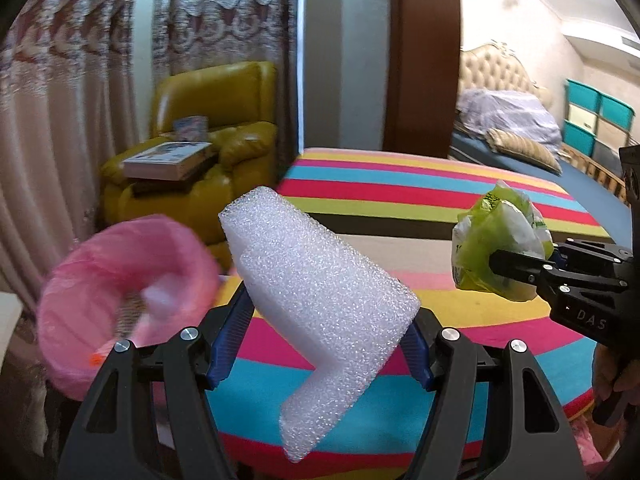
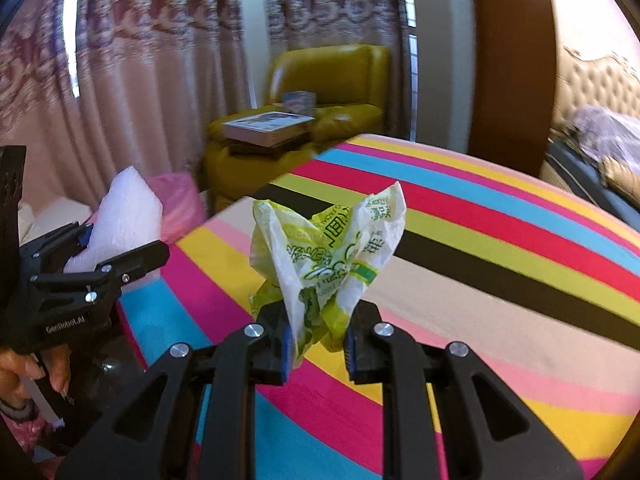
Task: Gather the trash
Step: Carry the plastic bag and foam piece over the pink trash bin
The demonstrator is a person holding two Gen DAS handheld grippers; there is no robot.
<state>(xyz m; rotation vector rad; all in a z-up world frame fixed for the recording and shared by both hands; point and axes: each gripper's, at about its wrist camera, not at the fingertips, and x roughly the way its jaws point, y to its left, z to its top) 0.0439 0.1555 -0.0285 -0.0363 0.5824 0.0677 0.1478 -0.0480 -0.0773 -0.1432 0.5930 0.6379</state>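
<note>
Foam block (image 1: 320, 300) pinched in left claw (image 1: 320, 344), green wrapper (image 2: 324, 264) in right claw (image 2: 318, 344); both carried, probably toward blurred pink-lined bin (image 1: 120, 280), lower left.

Motion-blurred pink bin (image 1: 120, 280), its contents indistinct

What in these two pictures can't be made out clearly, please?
- Contents of the pink bin: left wrist view, motion blur; in the right wrist view the foam piece covers most of it.
- Lower part of the green wrapper: right wrist view, hidden inside the right claw.
- Book cover on the yellow armchair: too small and blurred in both views.
</note>
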